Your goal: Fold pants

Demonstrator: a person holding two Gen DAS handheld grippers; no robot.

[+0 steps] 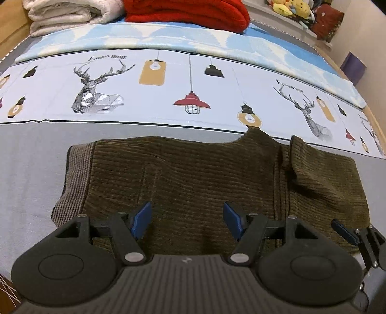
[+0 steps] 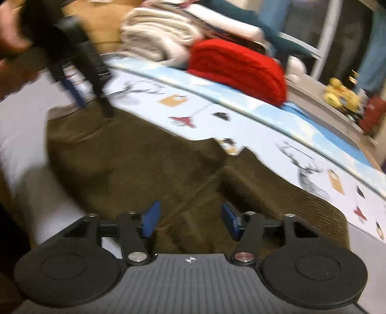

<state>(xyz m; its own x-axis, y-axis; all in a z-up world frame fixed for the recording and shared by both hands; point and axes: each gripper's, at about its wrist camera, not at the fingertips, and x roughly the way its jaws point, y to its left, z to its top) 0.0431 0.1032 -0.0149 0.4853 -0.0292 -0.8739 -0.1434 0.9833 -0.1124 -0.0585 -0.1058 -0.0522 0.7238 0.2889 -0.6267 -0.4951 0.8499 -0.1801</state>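
Brown corduroy pants (image 1: 205,174) lie folded flat on the bed, waistband (image 1: 74,178) at the left. My left gripper (image 1: 187,221) is open and empty, just above the near edge of the pants. My right gripper (image 2: 189,221) is open and empty over the right part of the pants (image 2: 144,164). The right gripper also shows at the right edge of the left wrist view (image 1: 357,236). The left gripper shows blurred at the top left of the right wrist view (image 2: 79,79), near the waistband. The right wrist view is motion-blurred.
The bed has a grey sheet (image 1: 29,169) and a patterned cover with deer and lamps (image 1: 168,91). A red blanket (image 1: 193,12) and cream blankets (image 1: 67,14) are stacked at the far side. Plush toys (image 1: 292,8) sit on a shelf at the back right.
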